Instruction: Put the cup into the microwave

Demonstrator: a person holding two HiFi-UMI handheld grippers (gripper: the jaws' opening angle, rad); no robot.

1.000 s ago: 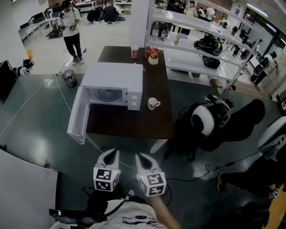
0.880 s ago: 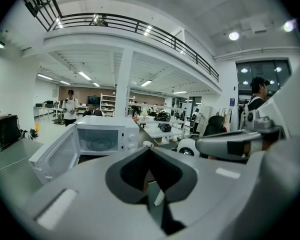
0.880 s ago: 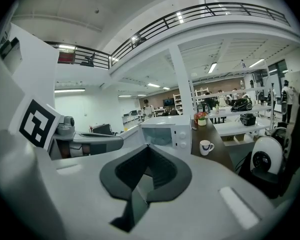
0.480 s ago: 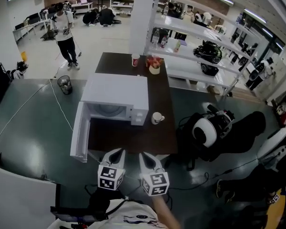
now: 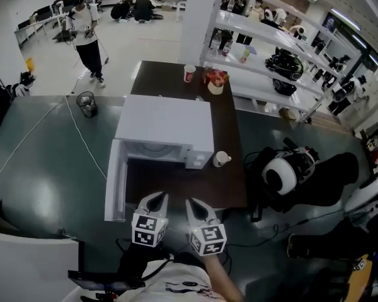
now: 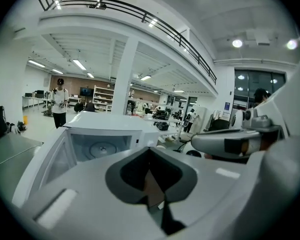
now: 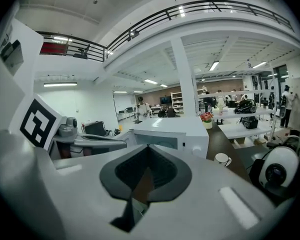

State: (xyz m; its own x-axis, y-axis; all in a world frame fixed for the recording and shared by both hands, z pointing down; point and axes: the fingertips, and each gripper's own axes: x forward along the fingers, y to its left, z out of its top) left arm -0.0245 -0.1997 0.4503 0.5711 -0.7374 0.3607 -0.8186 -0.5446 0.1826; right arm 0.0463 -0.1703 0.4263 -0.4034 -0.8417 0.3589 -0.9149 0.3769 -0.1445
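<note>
A white cup with a handle stands on the dark brown table, just right of the white microwave. The microwave's door hangs open to the left and its cavity shows a glass turntable. My left gripper and right gripper are held side by side just short of the table's near edge, both shut and holding nothing. In the right gripper view the cup sits right of the microwave, beyond my right gripper. My left gripper points at the open cavity.
A red paper cup and a flower pot stand at the table's far end. White shelving runs along the right. Robot equipment and cables lie on the floor right of the table. A person stands far left near a bin.
The table, microwave and cup have come nearer and lower in the head view as the person walked up. Both grippers stay shut, side by side.
</note>
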